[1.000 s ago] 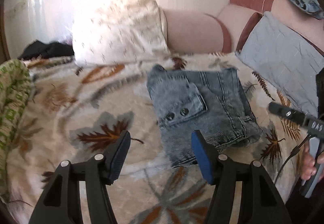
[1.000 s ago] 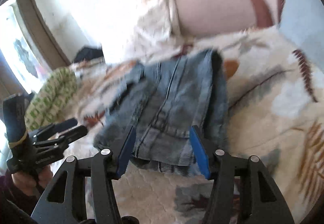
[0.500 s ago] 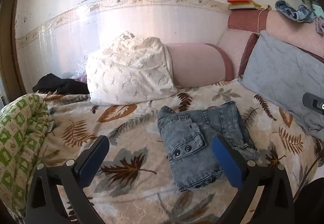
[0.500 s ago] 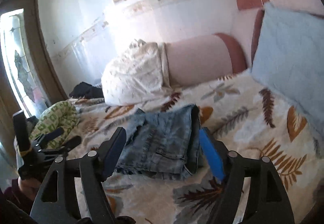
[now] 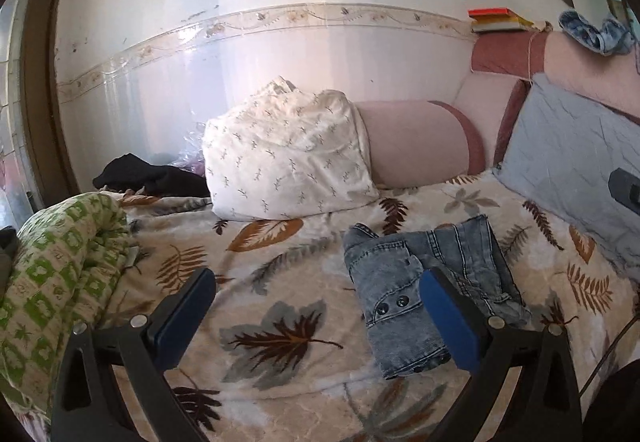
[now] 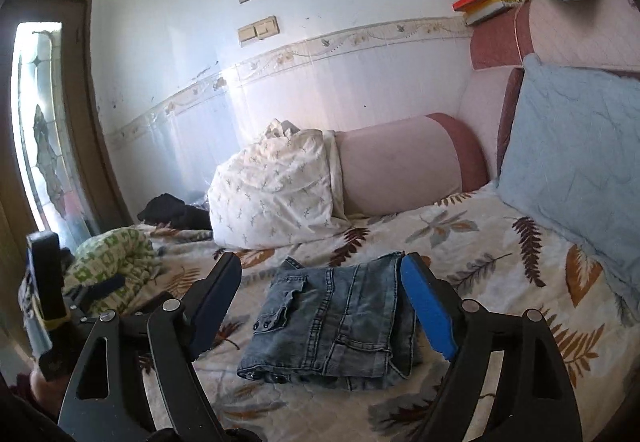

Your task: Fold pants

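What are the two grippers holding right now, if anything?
Nothing. The left gripper and right gripper are both open, and the folded jeans lie free on the bed.

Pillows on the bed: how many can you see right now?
2. A white patterned pillow lies by the far wall beside the pink bolster; a blue-grey pillow leans at the right. Others may be hidden.

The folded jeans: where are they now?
In both wrist views the folded jeans lie on the leaf-print bedspread, in front of the white pillow.
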{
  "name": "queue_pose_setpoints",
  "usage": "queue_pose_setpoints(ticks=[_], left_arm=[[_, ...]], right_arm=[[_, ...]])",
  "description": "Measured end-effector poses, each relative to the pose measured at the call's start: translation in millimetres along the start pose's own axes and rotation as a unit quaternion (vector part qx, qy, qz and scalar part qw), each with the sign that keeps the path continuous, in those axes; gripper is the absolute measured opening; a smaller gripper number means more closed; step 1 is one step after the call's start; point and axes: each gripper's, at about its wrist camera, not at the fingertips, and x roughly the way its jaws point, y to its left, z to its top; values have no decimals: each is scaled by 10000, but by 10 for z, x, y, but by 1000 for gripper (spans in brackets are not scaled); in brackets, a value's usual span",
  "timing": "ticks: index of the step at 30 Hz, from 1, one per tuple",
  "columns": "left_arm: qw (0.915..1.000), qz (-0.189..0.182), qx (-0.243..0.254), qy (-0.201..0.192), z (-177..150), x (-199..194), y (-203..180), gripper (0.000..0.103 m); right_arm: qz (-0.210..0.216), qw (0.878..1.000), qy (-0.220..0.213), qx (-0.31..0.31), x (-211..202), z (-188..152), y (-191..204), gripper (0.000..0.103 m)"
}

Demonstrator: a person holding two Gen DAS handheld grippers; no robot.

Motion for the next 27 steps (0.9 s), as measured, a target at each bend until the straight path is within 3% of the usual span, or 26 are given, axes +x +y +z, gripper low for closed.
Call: queue_pose_setpoints(ticks=[15, 21, 27], left_arm=[[9994, -78, -295, -155, 1, -282, 276, 103], [9992, -147, -183, -337, -76, -333, 279, 103], [9988, -161, -454, 12, -86, -272, 253, 103]], right_arm=[[64, 9996, -184, -190, -239, 115, 457, 83], [-24, 9996, -244, -161, -397, 180, 625, 83], [-263, 9991, -201, -280, -805, 199, 626, 84]])
